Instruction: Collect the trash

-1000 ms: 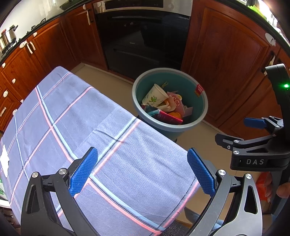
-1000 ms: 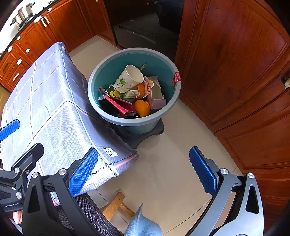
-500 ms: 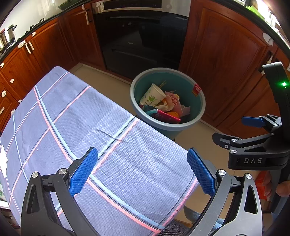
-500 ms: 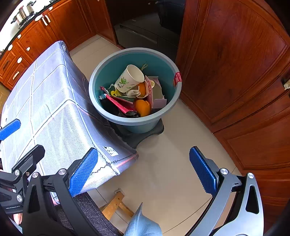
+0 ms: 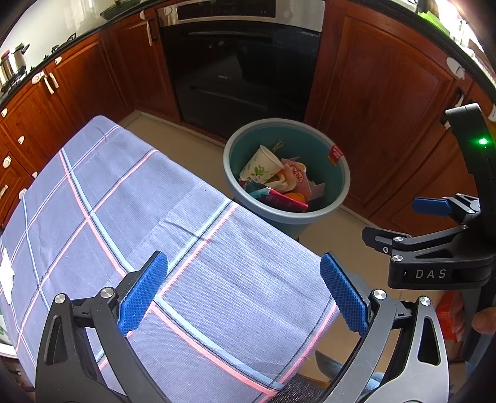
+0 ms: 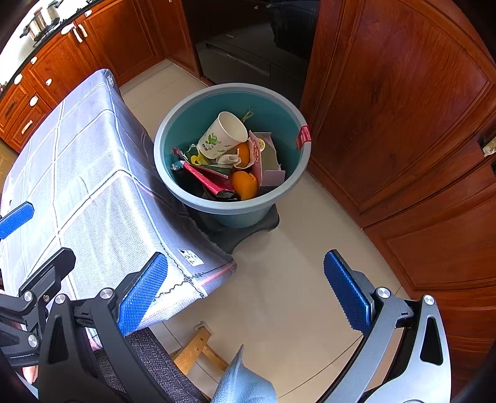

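Note:
A teal trash bin stands on the floor past the table's far end and also shows in the right wrist view. It holds a white paper cup, a red wrapper, orange peel and pink card scraps. My left gripper is open and empty above the checked tablecloth. My right gripper is open and empty above the floor near the table corner. A white paper scrap lies at the cloth's left edge.
Wooden cabinets and a black oven stand behind the bin. A black mat lies under the bin. A wooden stool leg and a chair seat are below the right gripper. Pots sit on the counter.
Both views have shifted only slightly; the bin sits a little lower in the left wrist view. Both grippers stay open and empty.

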A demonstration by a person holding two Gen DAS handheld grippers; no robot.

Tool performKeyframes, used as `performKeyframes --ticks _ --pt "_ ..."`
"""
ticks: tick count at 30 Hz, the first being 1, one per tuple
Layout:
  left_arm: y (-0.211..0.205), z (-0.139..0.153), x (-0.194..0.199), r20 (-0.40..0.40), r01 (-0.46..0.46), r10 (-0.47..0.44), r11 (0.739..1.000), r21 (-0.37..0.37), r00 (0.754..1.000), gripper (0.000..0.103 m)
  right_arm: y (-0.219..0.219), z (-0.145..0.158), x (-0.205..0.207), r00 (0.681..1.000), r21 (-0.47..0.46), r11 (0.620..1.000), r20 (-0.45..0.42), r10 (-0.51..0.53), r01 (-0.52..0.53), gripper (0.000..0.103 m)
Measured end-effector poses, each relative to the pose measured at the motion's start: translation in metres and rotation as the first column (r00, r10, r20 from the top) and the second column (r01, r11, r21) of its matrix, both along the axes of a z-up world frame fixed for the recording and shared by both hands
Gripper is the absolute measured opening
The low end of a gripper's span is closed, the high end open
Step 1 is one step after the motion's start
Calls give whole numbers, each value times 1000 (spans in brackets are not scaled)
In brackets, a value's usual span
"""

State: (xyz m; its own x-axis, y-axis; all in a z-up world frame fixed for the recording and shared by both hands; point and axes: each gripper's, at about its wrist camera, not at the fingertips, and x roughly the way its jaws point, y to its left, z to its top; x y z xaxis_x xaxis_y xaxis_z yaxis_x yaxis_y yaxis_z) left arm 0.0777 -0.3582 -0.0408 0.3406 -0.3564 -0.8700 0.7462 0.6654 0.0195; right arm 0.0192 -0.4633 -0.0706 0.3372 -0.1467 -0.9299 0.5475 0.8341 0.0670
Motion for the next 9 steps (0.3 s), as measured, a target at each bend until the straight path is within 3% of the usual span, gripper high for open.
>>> performKeyframes --ticks 9 --pt "4 2 2 6 -14 14 1000 4 1000 99 5 3 0 1000 -10 1000 -4 3 -3 97"
